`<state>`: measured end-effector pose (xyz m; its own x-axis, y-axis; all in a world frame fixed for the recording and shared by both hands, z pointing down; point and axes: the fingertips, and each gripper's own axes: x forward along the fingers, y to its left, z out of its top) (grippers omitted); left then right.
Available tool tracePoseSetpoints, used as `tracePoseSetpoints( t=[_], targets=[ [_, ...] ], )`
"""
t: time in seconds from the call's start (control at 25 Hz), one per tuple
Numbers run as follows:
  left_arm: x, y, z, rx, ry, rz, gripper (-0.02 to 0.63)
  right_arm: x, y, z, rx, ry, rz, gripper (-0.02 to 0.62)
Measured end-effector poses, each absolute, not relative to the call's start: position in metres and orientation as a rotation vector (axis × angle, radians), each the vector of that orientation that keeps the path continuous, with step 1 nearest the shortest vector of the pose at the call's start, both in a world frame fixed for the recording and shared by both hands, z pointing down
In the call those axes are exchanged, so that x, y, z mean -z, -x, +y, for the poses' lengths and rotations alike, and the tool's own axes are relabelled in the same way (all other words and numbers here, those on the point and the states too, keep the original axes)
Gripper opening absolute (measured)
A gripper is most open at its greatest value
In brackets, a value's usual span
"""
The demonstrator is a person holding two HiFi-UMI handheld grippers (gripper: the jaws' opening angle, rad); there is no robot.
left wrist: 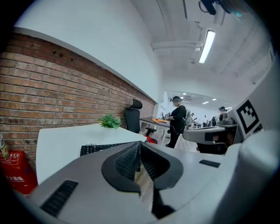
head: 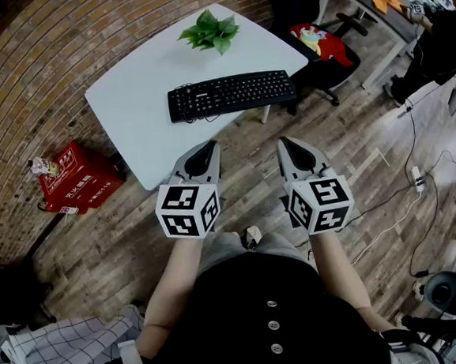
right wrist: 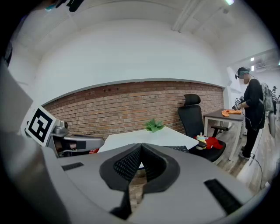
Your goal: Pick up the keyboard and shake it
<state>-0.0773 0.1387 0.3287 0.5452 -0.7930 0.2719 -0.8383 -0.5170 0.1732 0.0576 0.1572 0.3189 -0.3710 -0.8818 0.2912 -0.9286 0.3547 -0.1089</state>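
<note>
A black keyboard [head: 231,94] lies flat near the front edge of the white table [head: 134,106]; in the left gripper view the keyboard [left wrist: 98,148] shows just past the jaws. My left gripper [head: 209,145] and right gripper [head: 286,141] hang side by side over the wooden floor, short of the table, well apart from the keyboard. Both are shut with nothing between their jaws, as seen in the left gripper [left wrist: 139,144] and right gripper [right wrist: 141,146] views.
A small green plant [head: 211,30] stands at the table's far edge. A black office chair [head: 323,50] with a red toy on its seat sits to the right. A red box [head: 77,176] rests by the brick wall. Cables trail on the floor at right. A person [right wrist: 253,109] stands at another desk.
</note>
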Motion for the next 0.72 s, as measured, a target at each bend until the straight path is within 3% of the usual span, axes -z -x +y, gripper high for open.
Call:
tracePoseSetpoints(
  t=[0.72],
  targets=[
    [-0.333, 0.061, 0.136, -0.249, -2.531, -1.339, 0.023, -0.320, -0.069, 0.149, -0.452, -1.631, -2.514, 0.028]
  ],
)
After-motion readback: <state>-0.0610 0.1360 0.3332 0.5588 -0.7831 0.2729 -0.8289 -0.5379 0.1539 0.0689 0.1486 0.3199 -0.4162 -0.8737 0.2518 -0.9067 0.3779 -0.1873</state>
